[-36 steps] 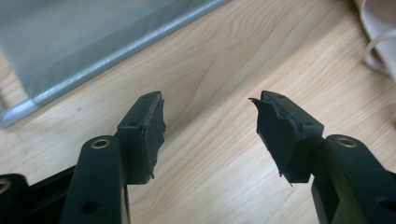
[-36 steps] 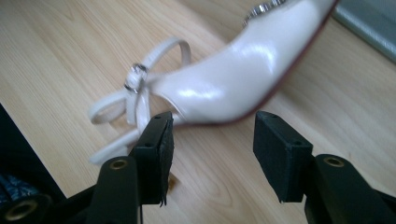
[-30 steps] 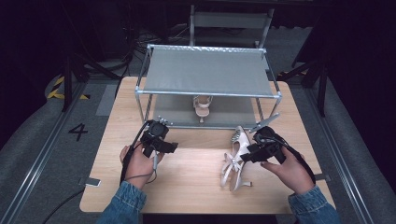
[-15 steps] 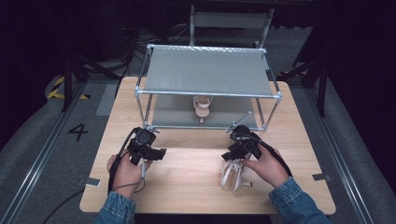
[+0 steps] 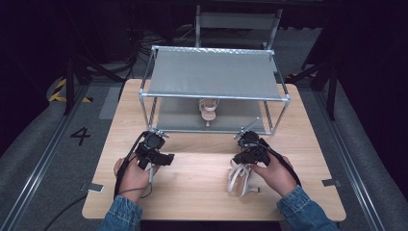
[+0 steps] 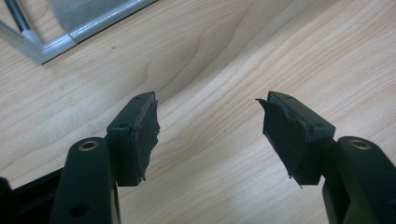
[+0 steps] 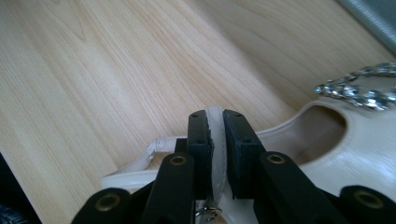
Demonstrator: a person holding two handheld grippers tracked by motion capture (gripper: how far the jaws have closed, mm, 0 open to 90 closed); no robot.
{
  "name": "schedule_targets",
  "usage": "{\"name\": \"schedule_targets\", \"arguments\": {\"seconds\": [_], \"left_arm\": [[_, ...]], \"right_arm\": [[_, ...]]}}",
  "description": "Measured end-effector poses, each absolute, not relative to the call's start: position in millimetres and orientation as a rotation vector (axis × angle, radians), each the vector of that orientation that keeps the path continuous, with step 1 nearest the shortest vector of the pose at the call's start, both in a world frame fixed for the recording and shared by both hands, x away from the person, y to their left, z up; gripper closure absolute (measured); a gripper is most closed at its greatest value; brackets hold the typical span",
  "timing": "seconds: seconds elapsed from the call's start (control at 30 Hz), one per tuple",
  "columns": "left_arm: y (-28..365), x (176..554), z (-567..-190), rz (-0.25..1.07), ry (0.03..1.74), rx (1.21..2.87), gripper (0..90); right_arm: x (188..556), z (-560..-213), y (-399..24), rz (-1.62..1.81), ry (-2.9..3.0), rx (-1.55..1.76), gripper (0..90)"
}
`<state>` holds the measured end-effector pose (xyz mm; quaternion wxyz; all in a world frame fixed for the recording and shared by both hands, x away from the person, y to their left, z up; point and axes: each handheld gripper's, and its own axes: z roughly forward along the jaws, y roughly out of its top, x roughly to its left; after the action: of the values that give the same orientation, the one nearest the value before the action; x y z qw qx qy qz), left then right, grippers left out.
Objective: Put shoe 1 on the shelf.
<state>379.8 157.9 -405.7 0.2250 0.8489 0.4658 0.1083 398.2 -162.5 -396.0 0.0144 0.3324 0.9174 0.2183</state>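
White sandal (image 7: 355, 140) strap sits clenched in the right tongs (image 7: 216, 126), just closed; left tongs (image 6: 208, 135) gape, released, above the worktop (image 6: 224, 56).

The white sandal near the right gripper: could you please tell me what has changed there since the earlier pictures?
The right gripper has come down over the white sandal and its jaws have just been closing; they now pinch a strap. The left gripper drew back slightly, jaws opening, nothing between them. The second sandal under the rack has not moved.
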Motion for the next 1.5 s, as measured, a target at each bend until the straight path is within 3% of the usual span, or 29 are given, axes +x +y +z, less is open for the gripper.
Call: {"name": "schedule_targets", "arguments": {"seconds": [0.33, 0.7, 0.77, 0.9, 1.0, 1.23, 1.5], "left_arm": [[135, 394, -406, 0.272, 1.214, 2.387, 36.0], [108, 408, -406, 0.251, 1.127, 2.443, 35.9], [105, 409, -406, 0.250, 1.123, 2.449, 35.8], [103, 411, -407, 0.246, 1.117, 2.458, 35.9], [103, 412, -408, 0.246, 1.118, 2.456, 35.7], [104, 413, -408, 0.246, 1.121, 2.458, 35.7], [105, 412, -409, 0.249, 1.126, 2.460, 35.7]], "right_arm": [[378, -368, -203, 0.747, 2.714, 1.057, 81.4], [382, -381, -266, 0.754, 2.635, 1.319, 80.6], [380, -380, -267, 0.757, 2.631, 1.313, 77.0], [376, -377, -266, 0.806, 2.616, 1.284, 55.3], [372, -371, -265, 0.883, 2.590, 1.335, 49.7], [367, -366, -250, 0.934, 2.620, 1.351, 50.9], [381, -389, -231, 0.828, 2.679, 1.439, 50.1]]}}
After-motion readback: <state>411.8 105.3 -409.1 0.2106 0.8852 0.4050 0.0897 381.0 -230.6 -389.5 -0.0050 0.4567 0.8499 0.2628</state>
